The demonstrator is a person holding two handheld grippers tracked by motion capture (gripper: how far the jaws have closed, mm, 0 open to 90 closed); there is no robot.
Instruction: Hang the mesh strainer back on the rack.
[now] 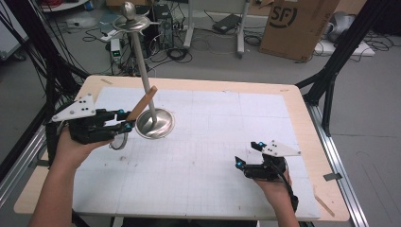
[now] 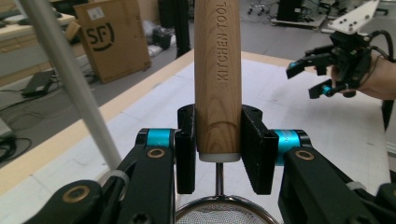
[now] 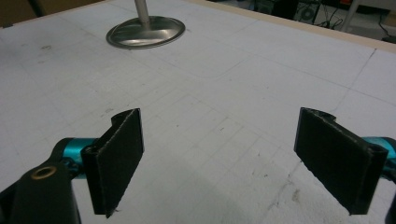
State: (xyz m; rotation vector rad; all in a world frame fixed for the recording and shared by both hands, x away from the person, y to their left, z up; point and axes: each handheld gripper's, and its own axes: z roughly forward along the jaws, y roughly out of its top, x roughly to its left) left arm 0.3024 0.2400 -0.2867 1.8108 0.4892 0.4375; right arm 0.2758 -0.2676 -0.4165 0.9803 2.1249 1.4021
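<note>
White gridded mat (image 1: 213,156) covering a wooden table (image 1: 302,118), brown cardboard box (image 1: 295,26) on the grey floor far right, tangled cables (image 1: 175,49) and a power strip (image 1: 115,47) far left, black stand legs (image 1: 331,71) at right.

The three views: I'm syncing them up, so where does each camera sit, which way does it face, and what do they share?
High view: above the person's side, looking forward and down on the table; both forearms, left tool and right tool show.
Left gripper view: rides the left tool, looking along the strainer handle it grips, across to the right tool.
Right gripper view: rides the right tool, jaws open, low over the table, facing the stand.
Shared: the stand shows in the high view and the right gripper view.
</note>
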